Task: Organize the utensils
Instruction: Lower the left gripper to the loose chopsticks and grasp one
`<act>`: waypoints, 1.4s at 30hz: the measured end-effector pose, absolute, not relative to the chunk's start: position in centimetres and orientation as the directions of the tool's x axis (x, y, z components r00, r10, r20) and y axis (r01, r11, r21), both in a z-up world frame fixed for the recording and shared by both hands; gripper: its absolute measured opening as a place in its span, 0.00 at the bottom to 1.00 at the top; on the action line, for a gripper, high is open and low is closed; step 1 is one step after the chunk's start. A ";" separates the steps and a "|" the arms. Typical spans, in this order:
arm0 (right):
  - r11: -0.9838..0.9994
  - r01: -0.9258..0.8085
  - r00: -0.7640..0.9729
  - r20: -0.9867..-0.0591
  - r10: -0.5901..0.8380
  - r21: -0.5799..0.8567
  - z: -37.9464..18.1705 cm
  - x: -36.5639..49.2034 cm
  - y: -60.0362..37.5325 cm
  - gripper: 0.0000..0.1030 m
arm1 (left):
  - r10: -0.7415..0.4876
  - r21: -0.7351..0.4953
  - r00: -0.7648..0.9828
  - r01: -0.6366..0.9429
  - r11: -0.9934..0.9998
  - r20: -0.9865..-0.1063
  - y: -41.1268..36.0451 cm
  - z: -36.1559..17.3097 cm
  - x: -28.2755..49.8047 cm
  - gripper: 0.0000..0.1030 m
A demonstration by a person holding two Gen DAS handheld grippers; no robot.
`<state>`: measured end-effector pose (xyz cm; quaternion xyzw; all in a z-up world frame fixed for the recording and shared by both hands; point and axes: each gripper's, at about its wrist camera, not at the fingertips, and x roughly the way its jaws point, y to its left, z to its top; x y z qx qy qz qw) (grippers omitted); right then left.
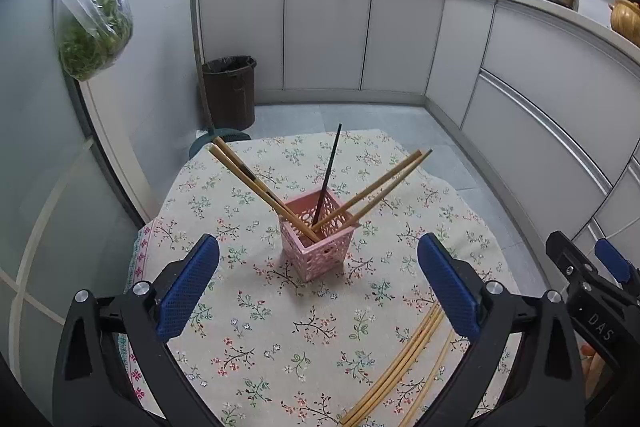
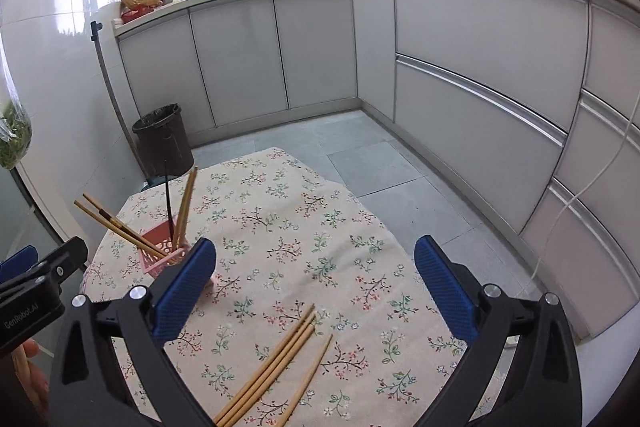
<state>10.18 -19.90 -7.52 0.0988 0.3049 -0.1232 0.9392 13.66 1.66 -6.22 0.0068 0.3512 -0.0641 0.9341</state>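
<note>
A pink perforated holder [image 1: 318,241] stands upright in the middle of the flowered tablecloth [image 1: 280,343]. It holds several wooden chopsticks [image 1: 256,183] leaning left and right, and one black chopstick [image 1: 329,173]. My left gripper [image 1: 318,285] is open just in front of the holder, with nothing between its blue pads [image 1: 188,287]. Loose wooden chopsticks [image 1: 400,363] lie on the cloth at its lower right. In the right wrist view my right gripper [image 2: 316,287] is open above those loose chopsticks [image 2: 272,367]; the holder [image 2: 162,255] sits at its left, partly behind the left pad.
The table is small; its far edge [image 2: 320,179] drops to a grey tiled floor. A dark bin [image 1: 230,91] and a broom stand behind it. White cabinets [image 1: 328,31] curve round the back and right. A bag of greens [image 1: 94,39] hangs at the left.
</note>
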 end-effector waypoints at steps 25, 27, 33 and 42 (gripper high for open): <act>0.875 0.406 0.684 -0.723 -0.101 0.262 -10.6 6.6 -27.5 0.94 | -0.179 -0.064 0.351 0.315 0.947 -0.919 -7.8 -18.4 17.6 0.93; 0.872 0.417 0.675 -0.730 -0.108 0.257 -10.9 6.5 -27.9 0.94 | -0.209 -0.108 0.296 0.324 0.940 -0.932 -9.1 -19.7 18.5 0.93; 0.853 0.451 0.639 -0.762 -0.104 0.262 -12.0 6.3 -29.7 0.94 | -0.220 -0.150 0.210 0.307 0.940 -0.953 -12.7 -23.0 21.8 0.84; 0.812 0.501 0.584 -0.810 -0.061 0.300 -13.9 6.5 -32.0 0.94 | -0.151 -0.099 0.186 0.261 0.960 -0.971 -13.5 -26.5 24.0 0.68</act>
